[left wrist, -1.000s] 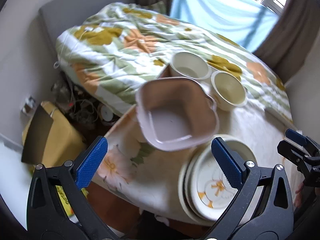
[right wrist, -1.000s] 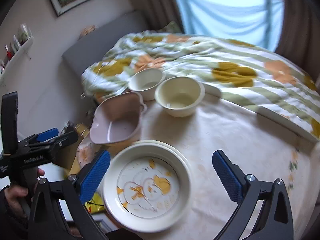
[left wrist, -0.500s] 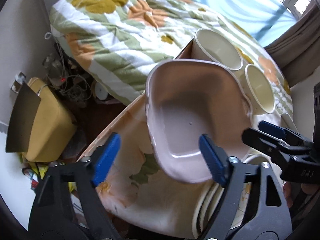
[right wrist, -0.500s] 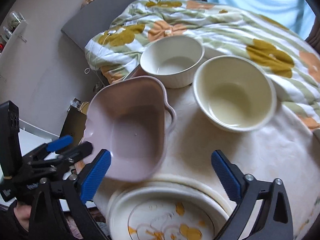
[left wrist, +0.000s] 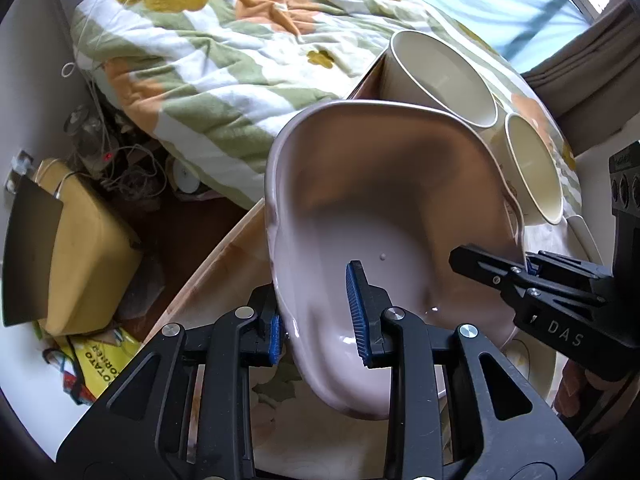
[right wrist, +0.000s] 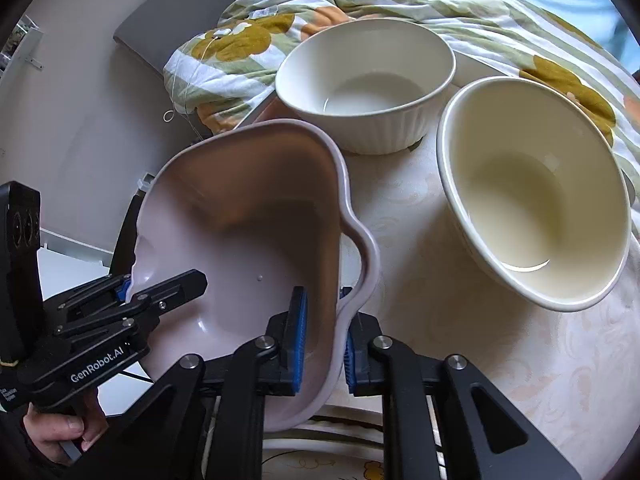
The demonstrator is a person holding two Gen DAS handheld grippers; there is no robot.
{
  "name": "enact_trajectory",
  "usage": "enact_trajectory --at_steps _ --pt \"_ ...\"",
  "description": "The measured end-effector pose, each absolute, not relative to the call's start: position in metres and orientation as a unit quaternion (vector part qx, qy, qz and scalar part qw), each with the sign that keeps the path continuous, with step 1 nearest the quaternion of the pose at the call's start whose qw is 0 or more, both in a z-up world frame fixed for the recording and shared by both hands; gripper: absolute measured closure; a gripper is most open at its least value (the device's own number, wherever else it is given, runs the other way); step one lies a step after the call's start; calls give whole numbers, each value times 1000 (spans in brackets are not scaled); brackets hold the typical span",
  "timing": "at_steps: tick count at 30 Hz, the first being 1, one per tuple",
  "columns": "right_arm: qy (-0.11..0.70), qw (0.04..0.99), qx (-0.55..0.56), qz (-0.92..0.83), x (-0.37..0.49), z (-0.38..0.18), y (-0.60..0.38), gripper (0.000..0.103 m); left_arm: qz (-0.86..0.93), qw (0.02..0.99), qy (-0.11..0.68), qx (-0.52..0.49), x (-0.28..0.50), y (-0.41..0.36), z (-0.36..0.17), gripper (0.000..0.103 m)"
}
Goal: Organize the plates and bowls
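A pale pink square dish with side handles (left wrist: pixel 380 200) (right wrist: pixel 248 216) sits at the table's left edge. My left gripper (left wrist: pixel 316 312) is shut on its near rim. My right gripper (right wrist: pixel 324 336) is shut on the wall by the opposite handle. Each gripper shows in the other's view, the right one (left wrist: pixel 520 276) and the left one (right wrist: pixel 128 296). A white ribbed bowl (right wrist: pixel 368 80) (left wrist: pixel 440 76) and a cream bowl (right wrist: pixel 532 196) (left wrist: pixel 532 168) stand behind the dish. A stack of plates with a yellow pattern (right wrist: pixel 340 452) lies under my right gripper, mostly hidden.
The round table (right wrist: pixel 520 360) has a cream patterned cloth. A bed with a flowered quilt (left wrist: pixel 224 40) lies beyond it. A yellow box (left wrist: pixel 80 248) and cables sit on the floor left of the table.
Both grippers moved in and closed on the pink dish, left on the near rim, right on the handle side. The dish now looks nearer and tilted.
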State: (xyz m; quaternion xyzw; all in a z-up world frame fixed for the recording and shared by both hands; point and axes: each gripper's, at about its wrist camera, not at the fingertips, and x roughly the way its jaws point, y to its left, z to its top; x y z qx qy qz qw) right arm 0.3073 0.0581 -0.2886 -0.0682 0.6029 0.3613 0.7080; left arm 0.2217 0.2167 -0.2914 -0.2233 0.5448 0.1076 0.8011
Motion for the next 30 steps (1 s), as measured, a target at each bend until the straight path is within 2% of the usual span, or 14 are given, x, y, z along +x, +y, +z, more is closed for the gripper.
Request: enact_trajectory --at_steps 8,16,30 --pt "589 723 -64 356 301 -281 54 88 103 815 535 -196 218 208 -275 78" --pt "562 746 -44 356 280 -244 25 88 98 840 508 -162 202 176 -229 78" --pt "495 826 10 269 203 -152 -146 89 -7 880 466 -95 161 -6 -137 78"
